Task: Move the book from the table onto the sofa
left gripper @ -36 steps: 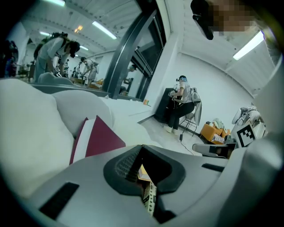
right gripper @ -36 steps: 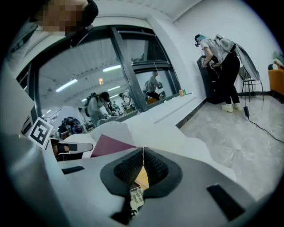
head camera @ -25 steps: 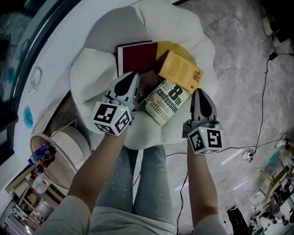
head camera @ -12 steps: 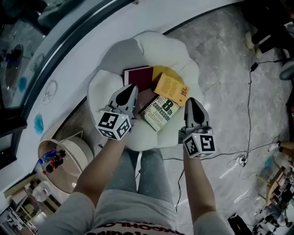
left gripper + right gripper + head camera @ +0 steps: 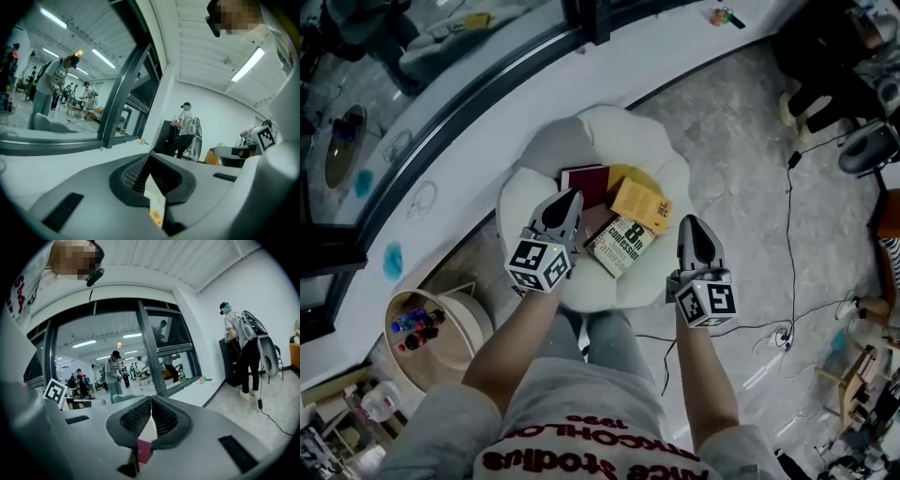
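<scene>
Three books lie on the white flower-shaped sofa (image 5: 609, 131) in the head view: a dark red one (image 5: 586, 178), an orange one (image 5: 641, 203) and a pale one titled "8th Confession" (image 5: 623, 246). My left gripper (image 5: 571, 194) hangs high over the sofa's left part, shut and holding nothing. My right gripper (image 5: 689, 221) hovers beside the sofa's right edge, also shut and holding nothing. In the left gripper view the left gripper (image 5: 149, 155) points almost level across the room, pads pressed together. The right gripper (image 5: 151, 399) looks the same in its own view.
A round pale side table (image 5: 464, 309) with small bottles (image 5: 417, 328) stands at lower left. A white ledge (image 5: 487, 103) under a big window runs behind the sofa. Cables (image 5: 787, 216) trail over the grey floor at right. People stand far off in both gripper views.
Both grippers have risen well above the sofa, staying shut. The sofa and its books look smaller and farther below than before.
</scene>
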A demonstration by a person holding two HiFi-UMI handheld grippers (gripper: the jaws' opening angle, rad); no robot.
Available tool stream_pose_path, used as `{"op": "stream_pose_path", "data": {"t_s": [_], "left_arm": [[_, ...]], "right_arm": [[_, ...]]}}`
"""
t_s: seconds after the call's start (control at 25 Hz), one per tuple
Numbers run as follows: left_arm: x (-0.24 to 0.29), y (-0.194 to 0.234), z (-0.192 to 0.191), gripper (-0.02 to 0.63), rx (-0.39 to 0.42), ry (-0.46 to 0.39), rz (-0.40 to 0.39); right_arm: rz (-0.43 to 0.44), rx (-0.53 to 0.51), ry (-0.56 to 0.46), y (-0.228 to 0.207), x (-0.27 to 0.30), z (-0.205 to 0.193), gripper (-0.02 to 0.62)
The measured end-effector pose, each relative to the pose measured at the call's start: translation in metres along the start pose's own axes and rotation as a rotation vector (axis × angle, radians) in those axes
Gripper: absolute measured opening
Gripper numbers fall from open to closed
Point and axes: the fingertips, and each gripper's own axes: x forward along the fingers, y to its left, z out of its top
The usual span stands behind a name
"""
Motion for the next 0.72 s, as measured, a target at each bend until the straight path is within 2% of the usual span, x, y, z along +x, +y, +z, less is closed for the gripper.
{"op": "stream_pose_path", "data": {"t_s": [0.4,0.72], "left_arm": [[-0.051,-0.032,0.052,0.017,0.027,-0.047,-0.031],[-0.087,-0.051,0.074,0.017,0.051,-0.095,-0.049]], "right_arm": [[0.021,-0.014,-0.065,0.039,-0.041,0.059,0.029],[0.057,-0.036,-0.088,0.071,-0.073,0.080,0.029]]}}
